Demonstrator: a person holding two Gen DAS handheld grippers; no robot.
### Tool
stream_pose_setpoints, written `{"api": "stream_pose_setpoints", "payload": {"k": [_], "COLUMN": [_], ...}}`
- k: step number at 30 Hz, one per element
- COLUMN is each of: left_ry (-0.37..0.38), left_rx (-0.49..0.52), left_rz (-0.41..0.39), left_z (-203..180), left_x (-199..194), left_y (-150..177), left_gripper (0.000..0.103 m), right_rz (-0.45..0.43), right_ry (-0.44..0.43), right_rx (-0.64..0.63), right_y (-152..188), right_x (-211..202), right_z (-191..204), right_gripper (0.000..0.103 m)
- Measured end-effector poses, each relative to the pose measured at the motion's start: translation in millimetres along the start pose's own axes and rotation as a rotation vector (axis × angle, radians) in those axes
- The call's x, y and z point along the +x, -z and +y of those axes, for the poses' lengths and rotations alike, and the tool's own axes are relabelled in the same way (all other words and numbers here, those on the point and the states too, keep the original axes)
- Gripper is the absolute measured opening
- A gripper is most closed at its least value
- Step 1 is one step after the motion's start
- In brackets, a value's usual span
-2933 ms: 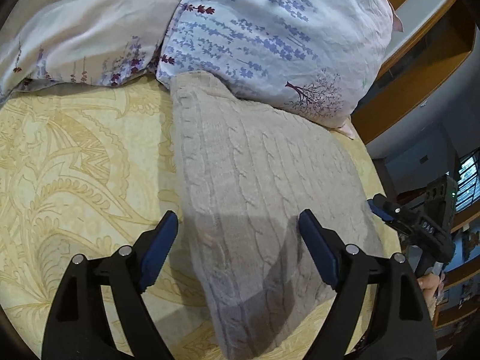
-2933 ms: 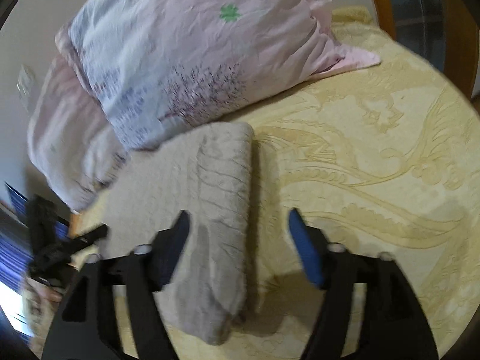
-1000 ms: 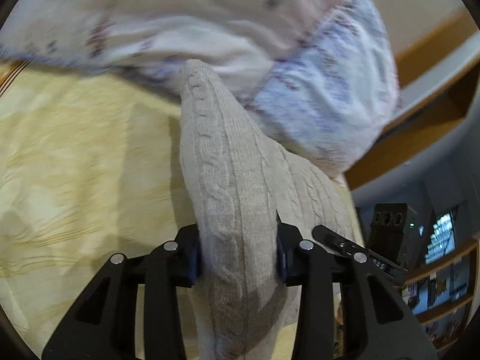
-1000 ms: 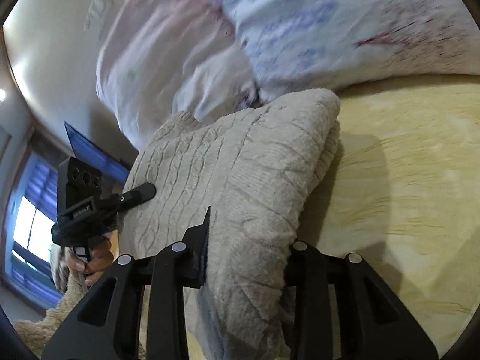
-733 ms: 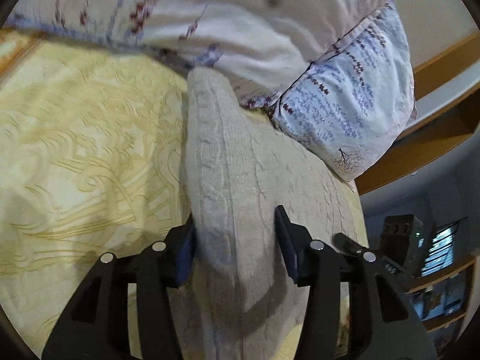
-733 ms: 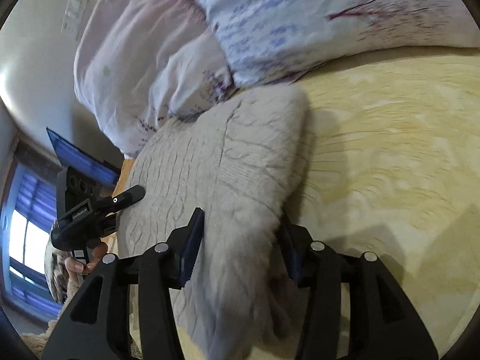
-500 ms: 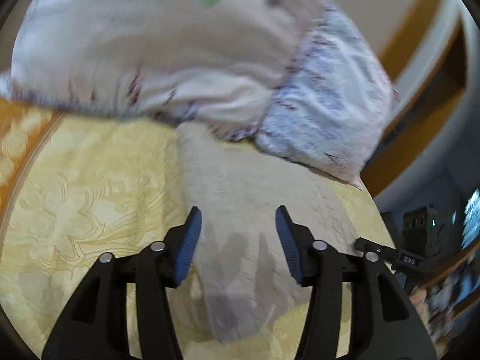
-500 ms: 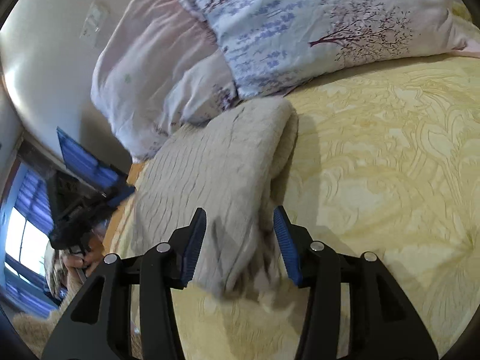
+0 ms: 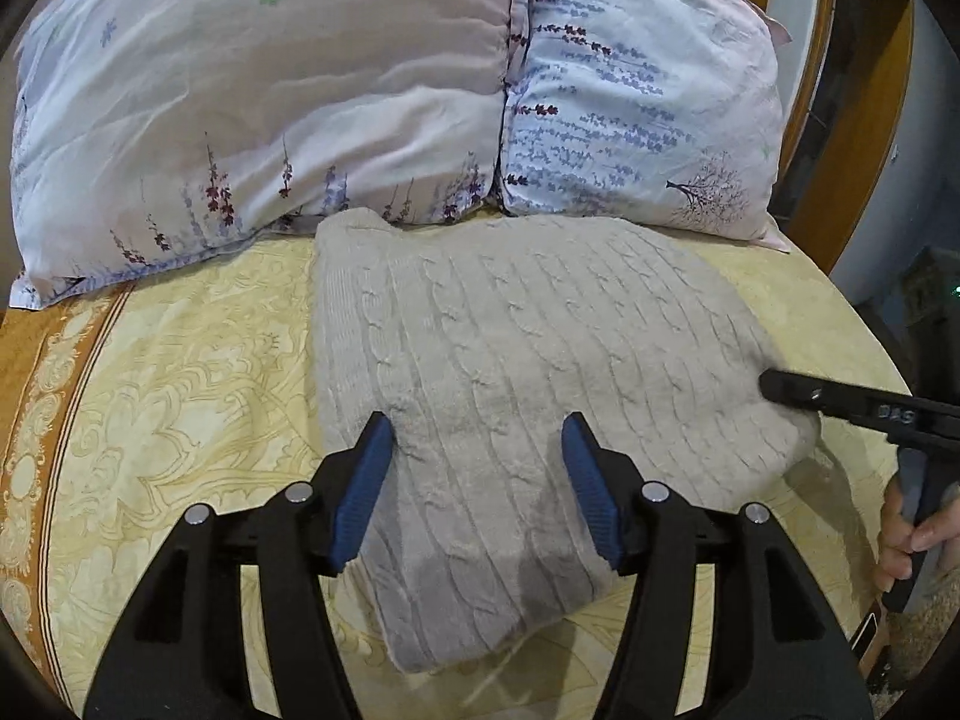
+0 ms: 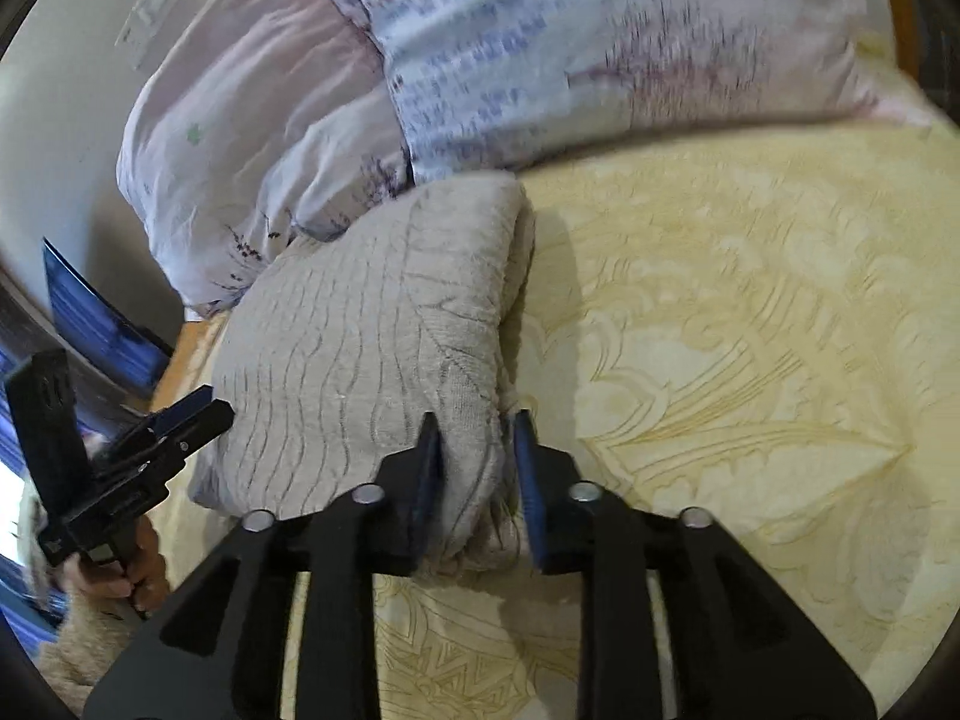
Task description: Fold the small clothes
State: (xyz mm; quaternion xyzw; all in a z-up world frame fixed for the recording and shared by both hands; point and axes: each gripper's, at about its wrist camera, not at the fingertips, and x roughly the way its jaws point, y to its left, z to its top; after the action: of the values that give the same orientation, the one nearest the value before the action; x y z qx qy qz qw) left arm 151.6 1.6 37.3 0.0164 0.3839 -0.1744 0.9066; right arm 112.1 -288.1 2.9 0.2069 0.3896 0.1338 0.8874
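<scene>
yellow patterned bedspread (image 9: 180, 372), two floral pillows (image 9: 300, 90)

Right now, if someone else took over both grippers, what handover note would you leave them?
Left gripper: jaws open, just widened, over the sweater without pinching it.
Right gripper: jaws just narrowed, closed on the sweater's folded edge at its near corner.
The sweater lies folded on the yellow bedspread, its far edge at the pillows.
Left: release right; check whether another fold is wanted.

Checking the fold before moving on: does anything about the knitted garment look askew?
The folded beige cable-knit sweater lies flat but angled across the yellow patterned bedspread, its far corner tucked against the floral pillows.
</scene>
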Motion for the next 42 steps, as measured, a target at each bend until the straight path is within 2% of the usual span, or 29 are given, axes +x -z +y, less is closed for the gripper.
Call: {"api": "stream_pose_setpoints", "payload": {"k": [3, 5, 8, 10, 12, 14, 15, 16, 17, 18, 19, 21, 25, 31, 37, 42], "left_ry": [-0.003, -0.025, -0.077, -0.091, -0.099, -0.114, -0.114, -0.115, -0.115, -0.118, -0.136, -0.166, -0.232, -0.279, -0.282, -0.265], "left_rx": [-0.027, -0.050, -0.072, -0.086, -0.093, -0.100, -0.104, -0.109, -0.118, -0.124, -0.128, -0.121, -0.099, -0.078, -0.097, -0.110], "left_rz": [-0.019, -0.039, -0.064, -0.068, -0.058, -0.044, -0.037, -0.032, -0.026, -0.018, -0.006, 0.001, 0.027, 0.084, 0.137, 0.139], "left_z": [4, 9, 14, 16, 16, 15, 14, 13, 12, 10, 7, 3, -7, -14, -12, -10], "left_x": [-16, -27, -41, -49, -53, -56, -56, -56, -56, -56, -55, -53, -46, -31, -20, -19], "left_y": [4, 10, 22, 31, 39, 47, 51, 54, 58, 63, 67, 75, 83, 89, 93, 94], "left_gripper": [0.067, 0.071, 0.076, 0.081, 0.086, 0.090, 0.093, 0.095, 0.096, 0.098, 0.101, 0.101, 0.101, 0.101, 0.101, 0.101], "right_rz": [-0.100, -0.127, -0.080, -0.037, 0.014, 0.007, -0.010, -0.024, -0.059, -0.092, -0.117, -0.128, -0.073, -0.022, -0.002, 0.002], "right_ry": [-0.003, -0.016, -0.028, 0.006, 0.071, 0.056, 0.049, 0.046, 0.045, 0.062, 0.092, 0.118, 0.144, 0.212, 0.257, 0.306], "right_rx": [-0.073, -0.128, -0.215, -0.246, -0.247, -0.215, -0.204, -0.200, -0.197, -0.202, -0.212, -0.215, -0.162, -0.152, -0.177, -0.201], "right_y": [5, 9, 17, 20, 23, 25, 26, 27, 31, 35, 40, 44, 61, 76, 82, 85], "right_x": [-25, -32, -24, -10, 6, 7, 1, -4, -12, -20, -26, -27, -18, -3, 6, 11], "right_z": [19, 33, 53, 60, 59, 54, 54, 55, 55, 55, 55, 56, 50, 51, 60, 68], "right_gripper": [0.030, 0.030, 0.030, 0.031, 0.033, 0.035, 0.046, 0.062, 0.070, 0.083, 0.090, 0.092, 0.096, 0.097, 0.098, 0.098]}}
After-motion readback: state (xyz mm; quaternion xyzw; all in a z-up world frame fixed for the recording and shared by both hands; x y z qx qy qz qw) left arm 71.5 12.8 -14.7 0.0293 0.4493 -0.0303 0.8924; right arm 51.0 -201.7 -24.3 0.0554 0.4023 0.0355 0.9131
